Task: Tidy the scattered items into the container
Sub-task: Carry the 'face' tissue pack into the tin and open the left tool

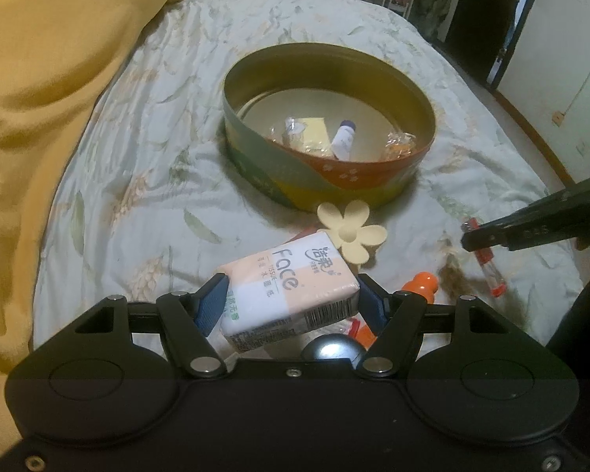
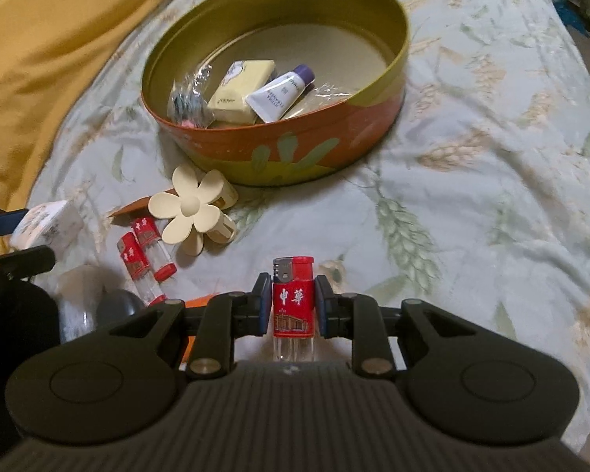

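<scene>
**Two light catches in hand, tin waiting ahead**

On the left we have the left claw (image 1: 291,299) clenched on the tissue pack (image 1: 287,283), its blue pads pressing the two short ends. We judge the pack very light and soft: it will dent rather than slip, so a hold across the middle of its width suits it, and the film wrapper may slide a little if the squeeze is slack. Just beyond it on the bed (image 1: 145,181) lies the flower hair clip (image 1: 352,232), rigid plastic with thin petals, which we would take by its thick central body rather than a petal. Past that stands the round tin (image 1: 322,181), already holding a small tube and a few wrapped pieces.

Further right, our right claw (image 2: 293,299) is clamped tight on the red lighter (image 2: 293,303), upright between the pads, clear of the bedcover as far as we can tell. It is small, hard and smooth, so we think it could twist out; gripping the flat sides near mid-body is safest. Two more lighters (image 2: 143,259) lie beside the clip
</scene>
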